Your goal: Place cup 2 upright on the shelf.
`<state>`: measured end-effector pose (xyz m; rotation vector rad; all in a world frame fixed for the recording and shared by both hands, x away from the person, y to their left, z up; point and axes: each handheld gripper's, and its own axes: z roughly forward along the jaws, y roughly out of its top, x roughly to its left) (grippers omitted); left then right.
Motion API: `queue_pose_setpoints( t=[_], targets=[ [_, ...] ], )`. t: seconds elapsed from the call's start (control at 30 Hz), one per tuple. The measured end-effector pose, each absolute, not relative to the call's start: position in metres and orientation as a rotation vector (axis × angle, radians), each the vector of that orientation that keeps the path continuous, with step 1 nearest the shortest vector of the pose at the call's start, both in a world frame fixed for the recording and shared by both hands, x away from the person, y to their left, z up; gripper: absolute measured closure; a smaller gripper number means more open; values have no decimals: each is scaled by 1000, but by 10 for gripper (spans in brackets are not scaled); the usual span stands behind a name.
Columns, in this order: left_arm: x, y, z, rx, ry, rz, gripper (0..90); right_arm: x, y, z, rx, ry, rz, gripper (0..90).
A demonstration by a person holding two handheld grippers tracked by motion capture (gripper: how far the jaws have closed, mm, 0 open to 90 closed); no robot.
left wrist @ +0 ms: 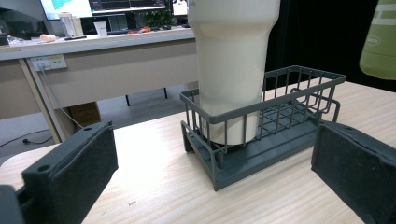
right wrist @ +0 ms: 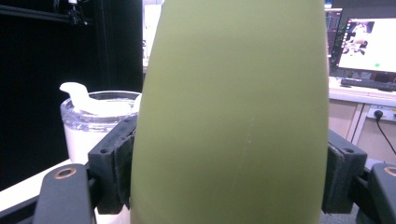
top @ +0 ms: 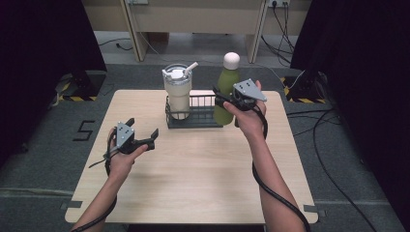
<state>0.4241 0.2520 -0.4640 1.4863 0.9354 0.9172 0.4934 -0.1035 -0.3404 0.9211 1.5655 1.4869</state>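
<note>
A green bottle [top: 226, 92] with a cream cap hangs just above the right end of a dark wire basket [top: 193, 121]. My right gripper [top: 223, 99] is shut on the bottle's body. In the right gripper view the green bottle [right wrist: 229, 112] sits between both jaws of my right gripper [right wrist: 229, 168]. A cream tumbler [top: 178, 94] with a lid and straw stands upright in the basket's left end. My left gripper [top: 142, 128] is held open over the table's left side, empty. From the left gripper [left wrist: 215, 172] I look at the basket [left wrist: 280, 135], the tumbler [left wrist: 229, 60] and the bottle [left wrist: 380, 42].
The wooden table [top: 193, 179] has bare room in front of the basket. Beyond it stands a long desk [top: 193, 19]. Cables [top: 333, 145] lie on the floor at the right, and black curtains [top: 43, 43] flank both sides.
</note>
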Motion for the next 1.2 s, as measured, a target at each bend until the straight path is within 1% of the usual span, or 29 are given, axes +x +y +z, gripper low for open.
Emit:
queue_pose_setpoints(
  t=[0.7, 1.2],
  targets=[
    [424, 255, -465, 1483, 947, 915, 0, 538, -87, -326, 952, 1550, 1477, 232],
    [424, 256, -466, 1478, 952, 913, 0, 570, -73, -333, 1007, 1567, 1454, 232]
  ],
)
